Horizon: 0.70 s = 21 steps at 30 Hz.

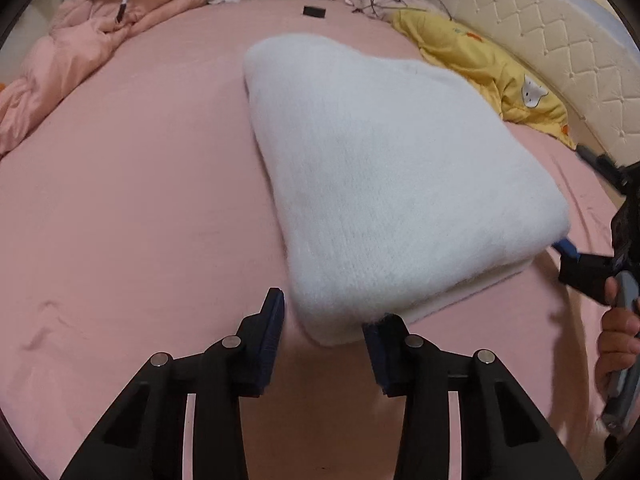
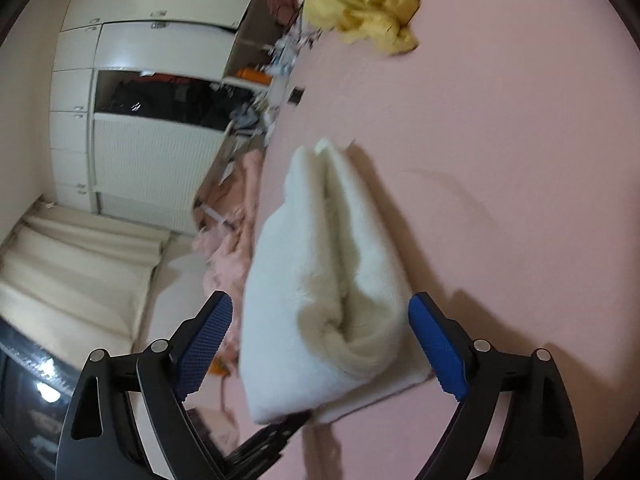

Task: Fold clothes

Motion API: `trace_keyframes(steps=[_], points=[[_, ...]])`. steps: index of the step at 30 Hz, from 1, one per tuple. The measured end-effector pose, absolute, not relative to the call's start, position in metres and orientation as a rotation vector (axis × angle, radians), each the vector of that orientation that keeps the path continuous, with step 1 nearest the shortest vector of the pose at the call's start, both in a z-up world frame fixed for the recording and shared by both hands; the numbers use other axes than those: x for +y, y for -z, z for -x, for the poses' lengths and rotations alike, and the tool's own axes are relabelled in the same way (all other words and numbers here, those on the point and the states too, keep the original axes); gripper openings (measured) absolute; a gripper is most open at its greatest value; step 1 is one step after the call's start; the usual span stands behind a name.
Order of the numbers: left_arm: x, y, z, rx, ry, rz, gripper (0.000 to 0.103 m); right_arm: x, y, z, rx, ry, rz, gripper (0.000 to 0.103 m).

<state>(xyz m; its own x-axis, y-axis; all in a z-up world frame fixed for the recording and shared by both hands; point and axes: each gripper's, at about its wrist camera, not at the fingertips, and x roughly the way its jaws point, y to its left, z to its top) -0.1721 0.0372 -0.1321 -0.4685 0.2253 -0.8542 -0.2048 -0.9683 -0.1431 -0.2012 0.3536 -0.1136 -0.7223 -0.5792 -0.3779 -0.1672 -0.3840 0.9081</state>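
White sweater [image 1: 368, 184] lies folded on bed [image 1: 120, 208]. Left gripper [image 1: 324, 340] jaws narrow, empty; right gripper [image 2: 320, 344] jaws wide, straddling the bundle's end. Fold looks finished; next, withdraw or square edges.

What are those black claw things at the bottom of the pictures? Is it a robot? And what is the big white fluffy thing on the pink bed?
No robot here: a person holds a grabber tool in each hand, and each tool carries a small camera looking along its two fingers. One picture comes from the left gripper, the other from the right gripper. In the left one you can even see the person's hand holding the other tool. The white fluffy thing is a folded sweater lying on the pink sheet. Both grabbers are open beside its edge and hold nothing. A yellow blanket and a crumpled pink quilt lie further back.
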Motion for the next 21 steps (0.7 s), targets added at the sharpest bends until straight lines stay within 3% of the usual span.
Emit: trace_keyframes(steps=[2, 3, 4, 5, 8, 9, 10, 11, 13, 16, 19, 20, 21], points=[[0.040, 0.134, 0.170, -0.026, -2.491, 1.451, 0.029, 0.351, 0.118, 0.204, -1.517, 2.176, -1.070, 0.087], [0.041, 0.136, 0.170, -0.024, -2.488, 1.455, 0.024, 0.350, 0.120, 0.203, -1.495, 2.178, -1.099, 0.066], [0.042, 0.139, 0.170, -0.022, -2.485, 1.461, 0.023, 0.349, 0.123, 0.201, -1.473, 2.179, -1.127, 0.027], [0.042, 0.141, 0.171, -0.021, -2.473, 1.470, 0.023, 0.351, 0.125, 0.200, -1.458, 2.192, -1.134, 0.022], [0.039, 0.138, 0.171, -0.055, -2.416, 1.463, 0.024, 0.354, 0.122, 0.197, -1.414, 2.235, -1.140, 0.023], [0.037, 0.134, 0.170, -0.076, -2.395, 1.451, 0.030, 0.354, 0.113, 0.193, -1.367, 2.292, -1.143, 0.032], [0.034, 0.128, 0.166, -0.105, -2.379, 1.429, 0.050, 0.354, 0.104, 0.188, -1.318, 2.350, -1.146, 0.046], [0.029, 0.119, 0.160, -0.142, -2.371, 1.396, 0.072, 0.353, 0.085, 0.181, -1.229, 2.484, -1.134, 0.050], [0.017, 0.097, 0.148, -0.237, -2.373, 1.308, 0.080, 0.350, 0.054, 0.167, -1.075, 2.665, -1.014, 0.095], [0.000, 0.066, 0.144, -0.442, -2.366, 1.154, 0.095, 0.327, 0.016, 0.165, -0.858, 2.740, -0.871, 0.096], [0.000, 0.042, 0.172, -0.629, -2.297, 1.023, 0.096, 0.292, 0.001, 0.186, -0.661, 2.674, -0.924, 0.095], [0.005, 0.041, 0.183, -0.645, -2.269, 1.015, 0.096, 0.282, 0.005, 0.194, -0.638, 2.637, -0.938, 0.093], [0.012, 0.041, 0.196, -0.655, -2.240, 1.013, 0.093, 0.272, 0.010, 0.203, -0.617, 2.599, -0.952, 0.081]])
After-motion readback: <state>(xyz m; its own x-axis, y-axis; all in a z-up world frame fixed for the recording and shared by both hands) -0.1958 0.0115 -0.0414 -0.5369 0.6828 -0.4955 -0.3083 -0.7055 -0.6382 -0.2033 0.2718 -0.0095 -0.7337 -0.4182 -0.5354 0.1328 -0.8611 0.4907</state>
